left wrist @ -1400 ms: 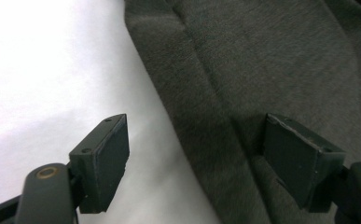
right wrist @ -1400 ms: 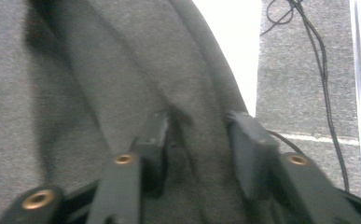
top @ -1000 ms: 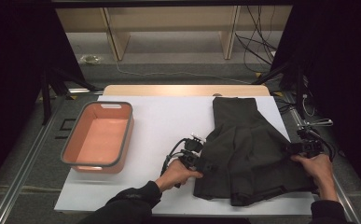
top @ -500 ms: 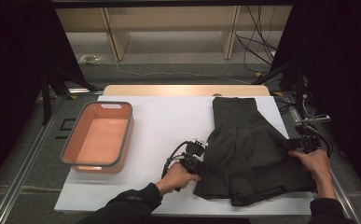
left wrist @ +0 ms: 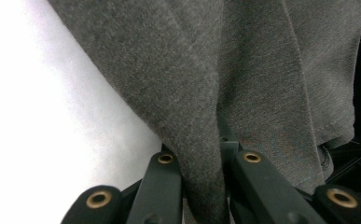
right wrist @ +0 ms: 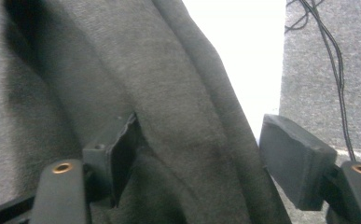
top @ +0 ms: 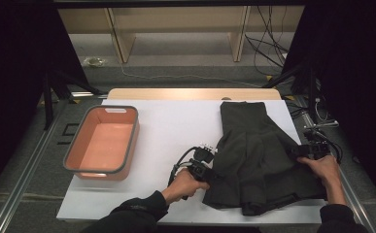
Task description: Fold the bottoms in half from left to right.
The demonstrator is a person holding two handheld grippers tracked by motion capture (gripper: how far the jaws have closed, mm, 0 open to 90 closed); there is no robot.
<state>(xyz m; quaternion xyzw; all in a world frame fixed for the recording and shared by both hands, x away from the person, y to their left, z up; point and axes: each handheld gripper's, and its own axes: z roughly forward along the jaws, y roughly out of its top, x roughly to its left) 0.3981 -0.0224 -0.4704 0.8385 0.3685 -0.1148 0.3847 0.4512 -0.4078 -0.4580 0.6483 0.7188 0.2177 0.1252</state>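
Lying spread on the right half of the white desk, the dark grey garment reaches from near the far edge almost to the near one, its lower hem rumpled. The left gripper sits at the garment's left edge with its jaws clenched on a fold of the cloth; the left gripper view shows that fold pinched tight between the two black jaws, with bare desk to one side. The right gripper is at the garment's right edge, and its jaws have just been opening: in the right gripper view they stand well apart with a ridge of cloth lying loose between them, one pad tucked under a fold, the other clear of the fabric.

An orange tub with a grey rim stands on the desk's left side, well apart from the garment. Black cables trail over the grey floor beyond the desk's right edge; the high view shows more of them there.
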